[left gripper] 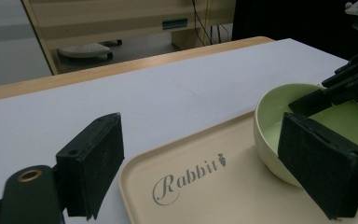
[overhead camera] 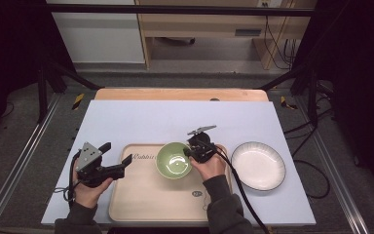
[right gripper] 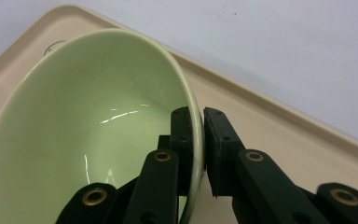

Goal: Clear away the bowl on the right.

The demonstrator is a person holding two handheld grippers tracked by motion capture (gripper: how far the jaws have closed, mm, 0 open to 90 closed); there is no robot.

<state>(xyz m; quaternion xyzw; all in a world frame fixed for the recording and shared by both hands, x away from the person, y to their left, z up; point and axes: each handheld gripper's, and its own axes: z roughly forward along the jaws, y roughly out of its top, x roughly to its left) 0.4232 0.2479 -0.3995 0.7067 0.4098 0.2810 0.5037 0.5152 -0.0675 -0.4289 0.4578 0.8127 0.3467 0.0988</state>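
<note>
Green ceramic bowl point(overhead camera: 173, 160), standing on the beige tray point(overhead camera: 141, 195) near the tray's far edge, towards its right side. The right gripper point(overhead camera: 191, 152) is clenched on the bowl's rim at the side facing the tray's right edge: in the right gripper view one pad point(right gripper: 182, 140) lies against the inner wall and the other against the outer wall, with the thin rim point(right gripper: 196, 122) pinched between them. The bowl therefore lies to the left of the right hand point(overhead camera: 208, 165), its open mouth upward, and the grip sits on a single point of the rim (a hold that would probably let the bowl tip about the pads if lifted quickly). The left gripper point(overhead camera: 119, 170) hovers over the tray's left edge with its jaws released and wide apart, nothing between them; in the left gripper view the bowl point(left gripper: 307, 126) appears beyond its right pad point(left gripper: 324, 163), well apart from it. The right hand is thus the nearer one by far. A white plate point(overhead camera: 258, 165) rests on the table just beyond the tray's right edge, on the same side as the gripping hand; judged from this layout, any transfer of the bowl towards it would run rightward across that edge.
</note>
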